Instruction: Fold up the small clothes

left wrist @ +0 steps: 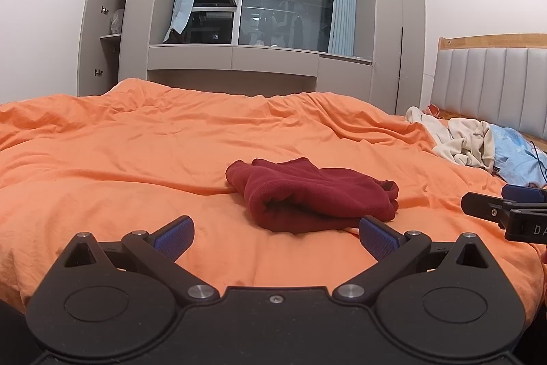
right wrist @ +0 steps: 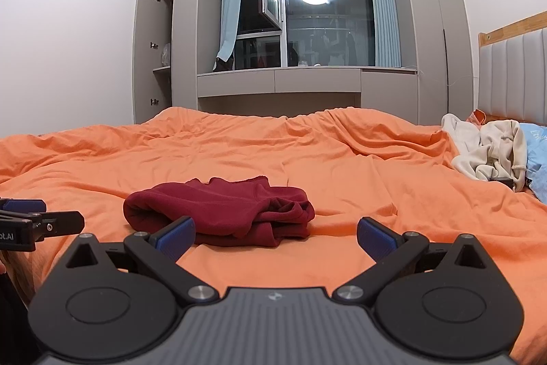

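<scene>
Both claws, left claw (left wrist: 276, 236) and right claw (right wrist: 275, 236), were wide open and held nothing. The red cloth (left wrist: 312, 194) lay bunched on the bed (left wrist: 136, 159) at 12 o'clock; a good fold would need neat edges.

Left gripper (left wrist: 276, 236), right gripper (right wrist: 276, 236): black linkage, blue ribbed pads, silver screws.

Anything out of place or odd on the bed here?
The red garment lies bunched, not flat. A loose heap of cream clothes sits by the headboard. A cabinet door stands open. Both grippers are open and empty.
</scene>
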{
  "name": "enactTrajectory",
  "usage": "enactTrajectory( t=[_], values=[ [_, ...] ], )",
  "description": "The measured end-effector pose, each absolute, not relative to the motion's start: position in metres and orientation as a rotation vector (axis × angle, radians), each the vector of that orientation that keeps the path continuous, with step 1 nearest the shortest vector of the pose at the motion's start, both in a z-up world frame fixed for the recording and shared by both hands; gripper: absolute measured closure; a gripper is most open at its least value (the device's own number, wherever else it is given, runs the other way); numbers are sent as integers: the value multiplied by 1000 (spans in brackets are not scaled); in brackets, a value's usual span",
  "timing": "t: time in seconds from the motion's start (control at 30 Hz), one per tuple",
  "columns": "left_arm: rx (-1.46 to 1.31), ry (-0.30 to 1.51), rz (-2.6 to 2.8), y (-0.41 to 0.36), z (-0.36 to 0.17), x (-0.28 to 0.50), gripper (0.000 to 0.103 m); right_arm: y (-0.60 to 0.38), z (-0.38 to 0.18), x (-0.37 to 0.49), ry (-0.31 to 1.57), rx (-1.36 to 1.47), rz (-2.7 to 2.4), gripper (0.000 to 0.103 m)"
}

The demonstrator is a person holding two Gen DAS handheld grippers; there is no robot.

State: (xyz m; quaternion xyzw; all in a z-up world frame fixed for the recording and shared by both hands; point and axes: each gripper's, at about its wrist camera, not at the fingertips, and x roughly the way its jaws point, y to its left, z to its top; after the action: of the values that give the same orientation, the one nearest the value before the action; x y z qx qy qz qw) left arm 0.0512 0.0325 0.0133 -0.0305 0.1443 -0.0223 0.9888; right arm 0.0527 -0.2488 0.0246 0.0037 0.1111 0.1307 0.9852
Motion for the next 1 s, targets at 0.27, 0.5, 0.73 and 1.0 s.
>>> enactTrajectory(
  t=[0.27,0.5,0.73,1.0],
  values=[
    [-59,292,-45,32,13,52,1,-249,22,54,226,9,261,0],
    [-58,294,-45,31,13,52,1,-250,21,55,228,9,260,0],
    [-44,308,-50,32,8,54,1,-250,20,55,232,7,257,0],
    [-31,327,-54,33,8,55,1,-253,18,55,233,8,247,0]
  ],
)
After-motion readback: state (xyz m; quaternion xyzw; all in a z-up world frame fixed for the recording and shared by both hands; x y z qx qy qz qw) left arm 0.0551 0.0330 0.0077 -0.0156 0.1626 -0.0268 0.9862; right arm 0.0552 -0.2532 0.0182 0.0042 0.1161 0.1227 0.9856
